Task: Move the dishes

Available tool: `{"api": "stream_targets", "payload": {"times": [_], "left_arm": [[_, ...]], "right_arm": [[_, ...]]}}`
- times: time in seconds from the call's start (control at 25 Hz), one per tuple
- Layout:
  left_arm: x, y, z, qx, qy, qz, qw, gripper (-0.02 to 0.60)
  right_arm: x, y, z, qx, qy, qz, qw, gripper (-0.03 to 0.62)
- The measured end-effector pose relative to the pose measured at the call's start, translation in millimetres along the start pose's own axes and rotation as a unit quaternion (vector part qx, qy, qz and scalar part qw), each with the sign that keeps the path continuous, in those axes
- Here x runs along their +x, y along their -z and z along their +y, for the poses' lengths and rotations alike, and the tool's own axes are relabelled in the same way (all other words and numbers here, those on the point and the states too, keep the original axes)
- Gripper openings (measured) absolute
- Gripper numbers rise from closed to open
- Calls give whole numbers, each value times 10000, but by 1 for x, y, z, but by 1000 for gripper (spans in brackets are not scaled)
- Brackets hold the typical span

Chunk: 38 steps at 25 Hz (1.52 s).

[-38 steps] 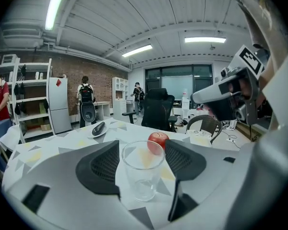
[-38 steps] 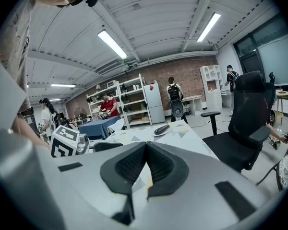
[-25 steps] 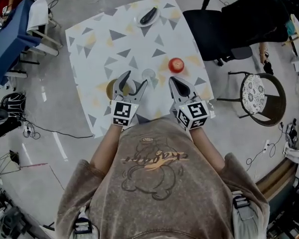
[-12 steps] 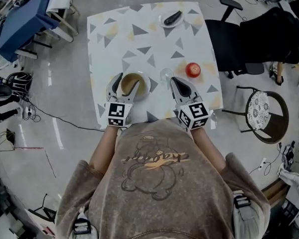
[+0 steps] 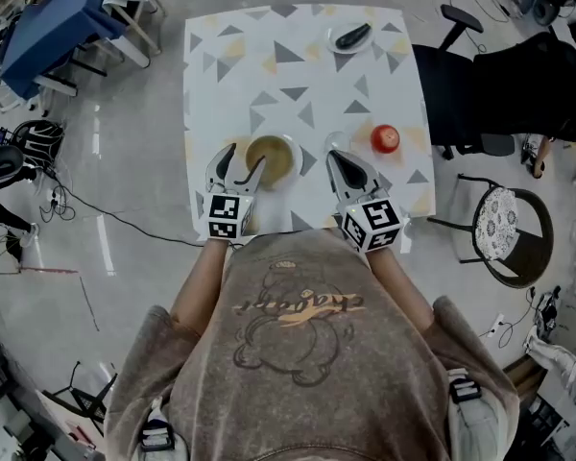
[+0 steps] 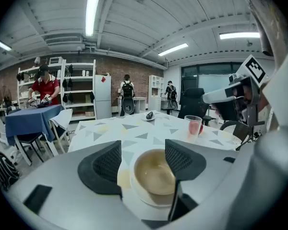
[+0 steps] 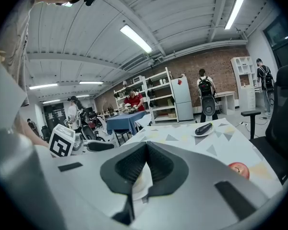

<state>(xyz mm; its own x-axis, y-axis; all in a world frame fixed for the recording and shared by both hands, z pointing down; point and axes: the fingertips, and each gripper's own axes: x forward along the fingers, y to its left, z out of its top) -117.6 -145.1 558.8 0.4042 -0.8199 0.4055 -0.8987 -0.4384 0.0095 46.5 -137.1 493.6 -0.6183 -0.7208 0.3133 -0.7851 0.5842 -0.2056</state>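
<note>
The bowl [image 5: 274, 158] sits near the table's [image 5: 230, 75] front edge, left of centre, with bare cloth behind it and to its left. On its right stands a glass [image 5: 338, 142], with an apple [image 5: 385, 138] just beyond. A plate [image 5: 350, 38] with a dark eggplant lies well apart at the far edge. The left gripper [image 5: 238, 169] has its jaws spread wide. In its own view the bowl [image 6: 153, 174] shows between them, the right jaw over the rim and the left jaw outside it (contact cannot be told). The right gripper [image 5: 344, 164] hangs just right of the bowl and in front of the glass, jaws pressed together on nothing – its own view shows them meeting. The table wears a white cloth printed with grey and yellow triangles. Around it is a polished grey floor – a black chair [image 5: 461, 80] to the right, a blue table [image 5: 48, 22] far left, shelves and people by a brick wall.
</note>
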Motion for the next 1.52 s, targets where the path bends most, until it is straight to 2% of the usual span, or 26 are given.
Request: {"api": "stream_targets", "payload": {"times": [0.16, 0.32, 0.64, 0.96, 1.2, 1.52], "left_arm": [[4, 20, 7, -256, -15, 219, 9994, 287], [11, 39, 11, -486, -32, 454, 9978, 257], [25, 60, 11, -726, 14, 855, 9937, 207], [32, 72, 15, -866, -113, 1180, 9892, 110], [32, 70, 18, -934, -212, 1184, 9883, 56], [32, 50, 18, -1323, -112, 884, 9872, 29]], "right_arm": [[2, 2, 4, 12, 1, 45, 10000, 2], [1, 6, 6, 37, 31, 107, 9999, 3], [-3, 16, 2, 136, 159, 214, 9996, 3], [-4, 20, -1, 159, 195, 243, 9994, 3], [-5, 22, -3, 177, 223, 245, 9993, 3], [-5, 21, -3, 157, 178, 233, 9994, 3]]}}
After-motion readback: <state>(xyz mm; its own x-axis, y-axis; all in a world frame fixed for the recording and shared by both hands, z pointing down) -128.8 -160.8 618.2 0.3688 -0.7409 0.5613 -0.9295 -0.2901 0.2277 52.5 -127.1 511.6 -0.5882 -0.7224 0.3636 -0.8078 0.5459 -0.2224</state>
